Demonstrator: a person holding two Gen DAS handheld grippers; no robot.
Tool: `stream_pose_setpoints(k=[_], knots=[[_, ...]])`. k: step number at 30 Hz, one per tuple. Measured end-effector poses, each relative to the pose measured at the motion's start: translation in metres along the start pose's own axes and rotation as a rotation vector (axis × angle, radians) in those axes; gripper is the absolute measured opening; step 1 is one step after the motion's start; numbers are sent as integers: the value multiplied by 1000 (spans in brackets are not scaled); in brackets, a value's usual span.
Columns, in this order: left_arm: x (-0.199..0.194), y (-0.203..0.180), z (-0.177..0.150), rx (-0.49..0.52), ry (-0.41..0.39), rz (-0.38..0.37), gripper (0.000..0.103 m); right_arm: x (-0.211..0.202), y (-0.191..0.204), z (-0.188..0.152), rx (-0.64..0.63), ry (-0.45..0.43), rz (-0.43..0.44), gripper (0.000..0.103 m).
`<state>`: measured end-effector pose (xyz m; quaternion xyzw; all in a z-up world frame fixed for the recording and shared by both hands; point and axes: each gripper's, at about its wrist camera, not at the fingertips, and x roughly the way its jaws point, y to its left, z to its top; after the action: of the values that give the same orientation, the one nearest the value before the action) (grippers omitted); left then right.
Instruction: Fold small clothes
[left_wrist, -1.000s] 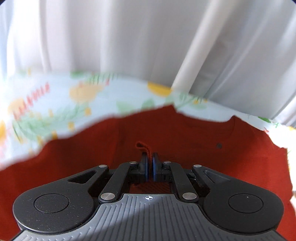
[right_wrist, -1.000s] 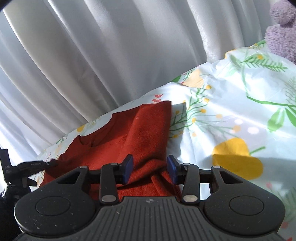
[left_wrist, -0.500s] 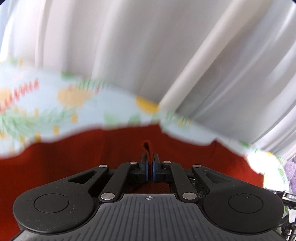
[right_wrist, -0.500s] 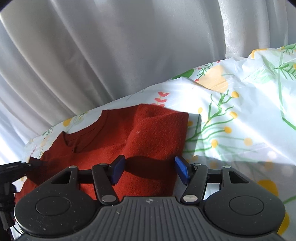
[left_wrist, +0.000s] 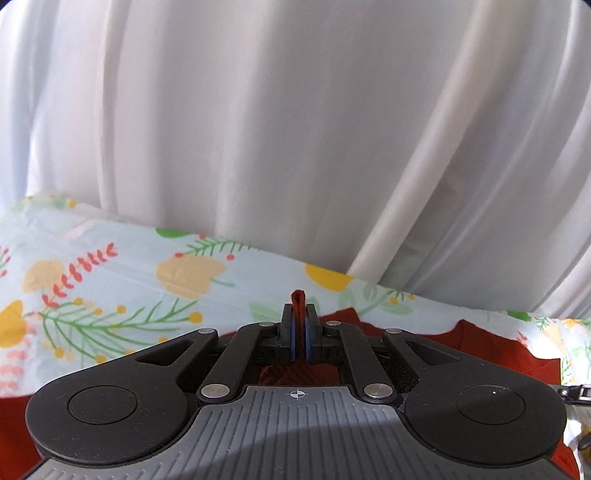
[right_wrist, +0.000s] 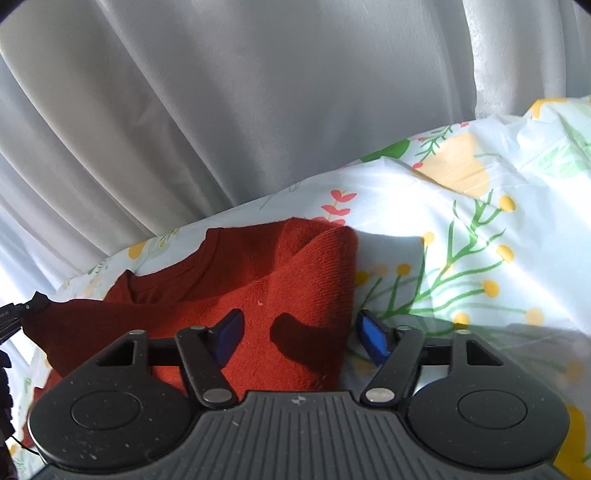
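Observation:
A small rust-red knit sweater lies on a floral sheet. In the right wrist view its right side is folded over, with the neckline toward the curtain. My right gripper is open and empty, its blue pads spread just above the folded part. My left gripper is shut on a pinch of the sweater, which sticks up between the pads. The rest of the sweater shows behind and below that gripper. The left gripper's tip shows at the sweater's left end.
White curtains hang close behind the bed's far edge. The floral sheet stretches left of the sweater and also far to the right in the right wrist view.
My right gripper has opened wide and let go of the folded sweater side. My left gripper, still pinching the fabric, has moved so that more sheet and less sweater show ahead.

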<state>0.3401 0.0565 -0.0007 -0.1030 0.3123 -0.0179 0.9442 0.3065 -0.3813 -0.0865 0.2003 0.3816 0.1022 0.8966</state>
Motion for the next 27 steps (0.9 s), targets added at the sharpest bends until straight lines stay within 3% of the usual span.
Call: stream_pose_setpoints(k=[1,2,4,7,9,11,13,16,18,20,22,24,26,27], knots=[[1,0,-3,1,6,2,6,2,3,0,-31,2,-20,27],[4,0,-5,0,12,3,6,4,6,0,-61,0,-36,13],[7,-3,-8,-6,11,2,6,4,13,-1,-110,-23,-59,8],[11,-11,-12,-11,-17,-16,6,-4,23,-1,-190,-110,-164,7],[15,-21,-18,50,-41,16,6,-5,21,1,-197,-154,-213,7],[24,-29,-26,107,-44,58,6,0,13,0,-172,-144,-235,7],[39,-29,-35,124,9,105,6,8,6,-3,-153,-119,-252,9],[50,-23,-42,101,113,161,11,-1,5,-3,-110,-127,-278,22],[35,-22,-42,90,83,164,34,-20,8,-4,-107,-166,-257,22],[16,-27,-40,96,40,153,55,-37,16,-11,-126,-171,-172,22],[2,-35,-42,91,15,114,61,-41,30,-21,-184,-134,-79,22],[0,-46,-47,94,30,69,67,-32,48,-36,-273,-71,-46,22],[7,-56,-56,122,68,53,67,-17,63,-51,-381,-28,-85,21],[12,-60,-61,138,90,59,67,-6,69,-58,-439,-15,-152,21]])
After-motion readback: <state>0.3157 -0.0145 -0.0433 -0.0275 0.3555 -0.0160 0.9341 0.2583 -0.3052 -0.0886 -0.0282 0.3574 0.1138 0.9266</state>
